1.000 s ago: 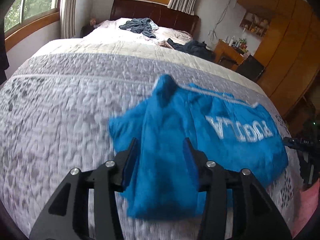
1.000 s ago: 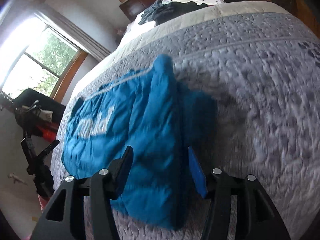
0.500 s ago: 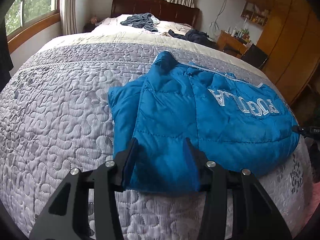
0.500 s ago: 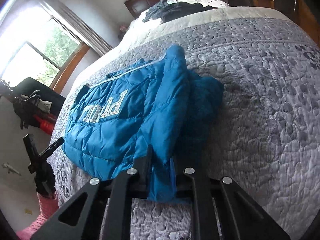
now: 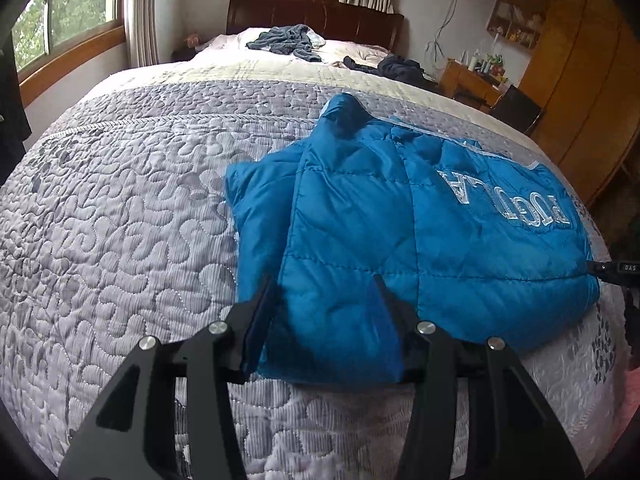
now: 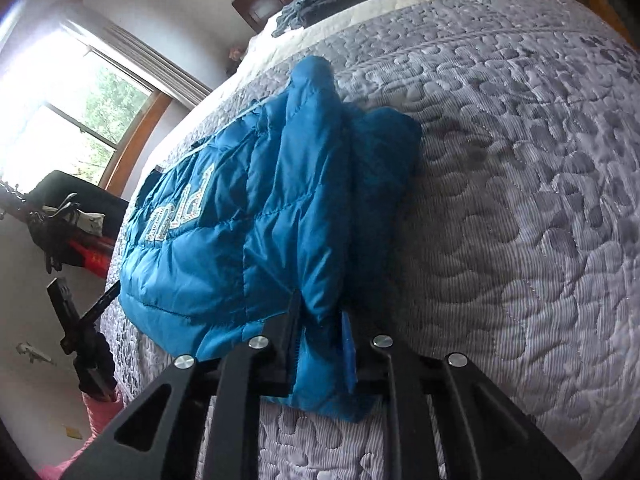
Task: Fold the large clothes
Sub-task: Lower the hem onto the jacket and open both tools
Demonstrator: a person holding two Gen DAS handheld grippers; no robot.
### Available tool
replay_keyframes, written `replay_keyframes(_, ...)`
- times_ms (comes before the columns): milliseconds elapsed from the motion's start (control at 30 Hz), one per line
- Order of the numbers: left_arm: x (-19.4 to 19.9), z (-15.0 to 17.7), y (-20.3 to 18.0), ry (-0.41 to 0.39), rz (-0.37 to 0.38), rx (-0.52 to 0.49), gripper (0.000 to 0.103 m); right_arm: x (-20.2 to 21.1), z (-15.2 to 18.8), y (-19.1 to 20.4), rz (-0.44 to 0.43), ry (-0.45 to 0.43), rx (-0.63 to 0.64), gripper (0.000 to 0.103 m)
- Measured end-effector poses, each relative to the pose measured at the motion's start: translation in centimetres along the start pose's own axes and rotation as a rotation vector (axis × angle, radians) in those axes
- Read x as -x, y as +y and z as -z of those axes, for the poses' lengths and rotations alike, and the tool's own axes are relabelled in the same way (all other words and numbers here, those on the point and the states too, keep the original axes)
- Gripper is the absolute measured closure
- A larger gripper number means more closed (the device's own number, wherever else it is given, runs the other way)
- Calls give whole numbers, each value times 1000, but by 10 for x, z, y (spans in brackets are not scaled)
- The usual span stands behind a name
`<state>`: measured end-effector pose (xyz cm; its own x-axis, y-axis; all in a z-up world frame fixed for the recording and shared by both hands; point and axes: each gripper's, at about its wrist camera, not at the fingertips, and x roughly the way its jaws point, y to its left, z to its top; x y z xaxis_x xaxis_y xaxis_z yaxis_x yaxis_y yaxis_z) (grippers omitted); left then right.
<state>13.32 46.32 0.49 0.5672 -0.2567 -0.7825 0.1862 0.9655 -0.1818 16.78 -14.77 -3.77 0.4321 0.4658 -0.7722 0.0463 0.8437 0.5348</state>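
A blue quilted jacket [image 5: 400, 220] with white lettering lies partly folded on the grey quilted bed [image 5: 120, 220], one sleeve laid over its body. My left gripper [image 5: 320, 300] is open, its fingers straddling the jacket's near edge. In the right wrist view the same jacket [image 6: 260, 200] runs away from me across the bed [image 6: 520, 200]. My right gripper [image 6: 320, 320] is shut on a fold of the jacket's near edge, with blue fabric bunched between the fingers and hanging below them.
Loose grey clothes [image 5: 288, 40] and dark clothes [image 5: 400, 68] lie near the headboard. A wooden desk [image 5: 472, 76] and wardrobe [image 5: 580, 80] stand beyond the bed's right side. A black stand [image 6: 80, 340] sits off the bed's edge, below a window [image 6: 72, 120].
My right gripper has shut on the jacket's near edge. The left gripper stayed open and came in low until its fingers straddled the jacket's edge.
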Motion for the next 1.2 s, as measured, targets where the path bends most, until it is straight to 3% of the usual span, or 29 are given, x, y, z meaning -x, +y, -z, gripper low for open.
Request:
replay_keyframes(233, 18, 4, -6, -14, 2, -6, 54, 16, 3, 8, 22, -37, 26, 77)
replay_keyframes(500, 32, 6, -15, -35, -8, -36, 52, 30, 4, 11, 29, -55, 43, 75)
replay_keyframes(700, 15, 6, -9, 2, -31, -18, 52, 16, 6, 8, 54, -28, 36, 75)
replay_keyframes(833, 13, 4, 7, 28, 14, 41, 49, 19, 6, 9, 50, -31, 42, 73)
replay_keyframes(867, 15, 2, 10, 27, 30, 51, 47, 20, 6, 10, 50, -33, 47, 71)
replay_keyframes(933, 19, -3, 15, 24, 58, 71, 39, 27, 5, 12, 41, -49, 56, 51)
replay_keyframes(1000, 19, -8, 23, 26, 81, 96, 35, 33, 4, 13, 33, -72, 62, 47)
replay_keyframes(1100, 12, -18, 32, 42, 100, 123, 28, 40, -1, 11, 4, -96, 50, 23)
replay_keyframes(1200, -7, -27, 42, 90, 148, 149, 27, 37, -8, 1, -28, -84, 28, 19)
